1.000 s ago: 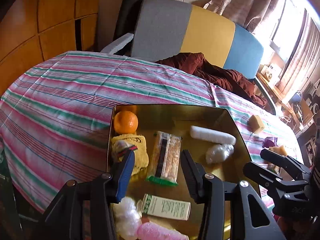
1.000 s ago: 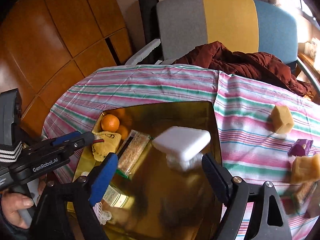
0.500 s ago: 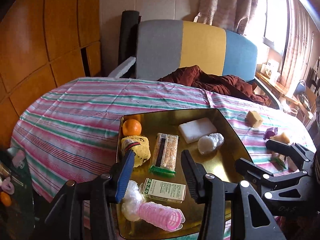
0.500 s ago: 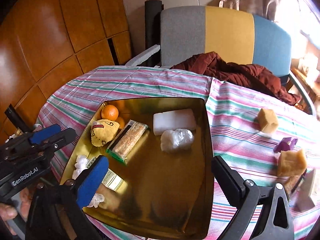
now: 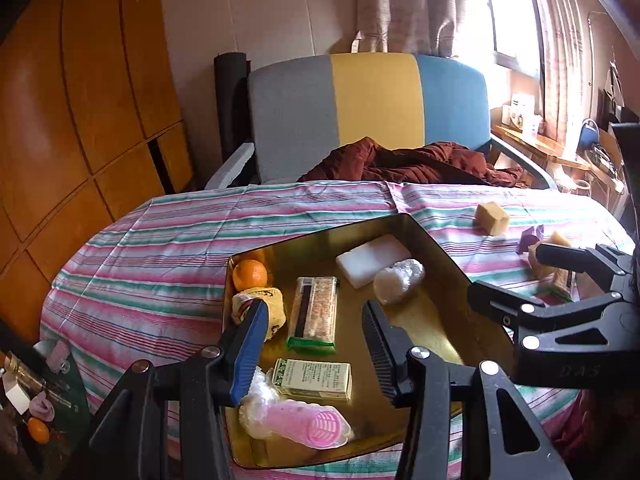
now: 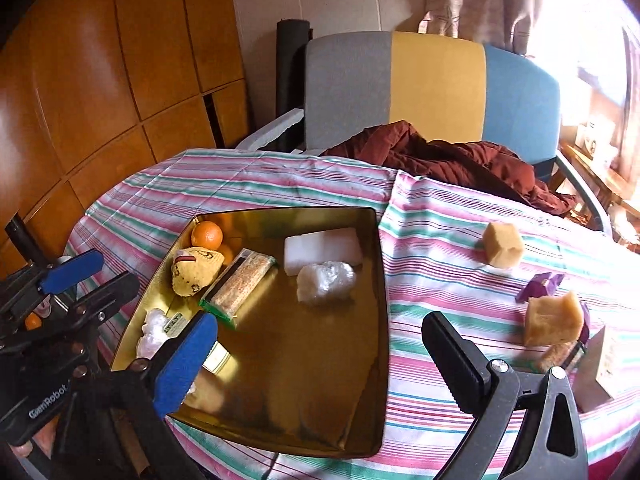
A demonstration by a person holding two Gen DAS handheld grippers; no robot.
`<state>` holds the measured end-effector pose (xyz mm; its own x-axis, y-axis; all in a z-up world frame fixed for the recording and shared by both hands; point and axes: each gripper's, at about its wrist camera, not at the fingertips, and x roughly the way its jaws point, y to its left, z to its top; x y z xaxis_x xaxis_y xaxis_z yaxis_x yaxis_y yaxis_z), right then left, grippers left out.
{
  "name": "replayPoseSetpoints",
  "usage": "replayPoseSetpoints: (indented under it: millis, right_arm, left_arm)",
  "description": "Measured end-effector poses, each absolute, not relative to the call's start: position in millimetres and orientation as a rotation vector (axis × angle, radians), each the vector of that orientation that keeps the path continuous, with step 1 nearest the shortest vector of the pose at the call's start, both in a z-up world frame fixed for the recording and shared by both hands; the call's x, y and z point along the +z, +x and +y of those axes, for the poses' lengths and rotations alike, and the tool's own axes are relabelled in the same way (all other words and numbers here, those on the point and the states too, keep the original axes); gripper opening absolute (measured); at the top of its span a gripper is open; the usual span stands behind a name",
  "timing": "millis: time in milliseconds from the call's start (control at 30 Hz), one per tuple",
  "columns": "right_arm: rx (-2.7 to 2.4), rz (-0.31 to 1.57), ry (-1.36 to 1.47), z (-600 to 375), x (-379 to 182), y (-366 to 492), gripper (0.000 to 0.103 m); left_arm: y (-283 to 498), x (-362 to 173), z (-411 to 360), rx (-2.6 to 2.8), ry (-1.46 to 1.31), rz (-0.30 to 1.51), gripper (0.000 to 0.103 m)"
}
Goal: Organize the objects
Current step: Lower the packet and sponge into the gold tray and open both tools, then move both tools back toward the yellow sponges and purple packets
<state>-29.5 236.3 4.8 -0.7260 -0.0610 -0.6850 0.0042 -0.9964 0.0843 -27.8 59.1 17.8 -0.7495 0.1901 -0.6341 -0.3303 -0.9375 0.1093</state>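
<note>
Both my tools have pulled back from the gold tray [image 6: 372, 320] since a second ago, and the white foam block [image 6: 322, 249] my right tool [image 6: 320, 356] carried now lies in the tray ahead of it, touching the plastic-wrapped lump [image 6: 326, 282]. That right tool stands fully apart, holding nothing. My left tool [image 5: 316, 346] is partly apart and empty — the snack bar [image 5: 314, 312] lies beyond its tips, untouched. Done, I judge: orange [image 5: 250, 274], yellow pouch [image 6: 196, 274], green box [image 5: 314, 378], pink roller [image 5: 312, 428]. Left, on the surface to my right tool's right — tan sponge blocks [image 6: 502, 248] and a purple piece [image 6: 538, 286].
</note>
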Motion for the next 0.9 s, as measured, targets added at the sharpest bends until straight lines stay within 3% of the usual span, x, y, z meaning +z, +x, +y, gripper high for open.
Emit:
replayPoseSetpoints:
  millis: [533,900]
  right_arm:
    - [-2.987,-0.236,1.189,298,0,-19,0.103]
    - [-3.152,-0.318,1.325,401,-4,-10,0.103]
  left_arm:
    - [-18,13,101,2.575,-0.93,0.446,0.049]
    - [-26,5,136,2.375,-1.022,0.416,0.05]
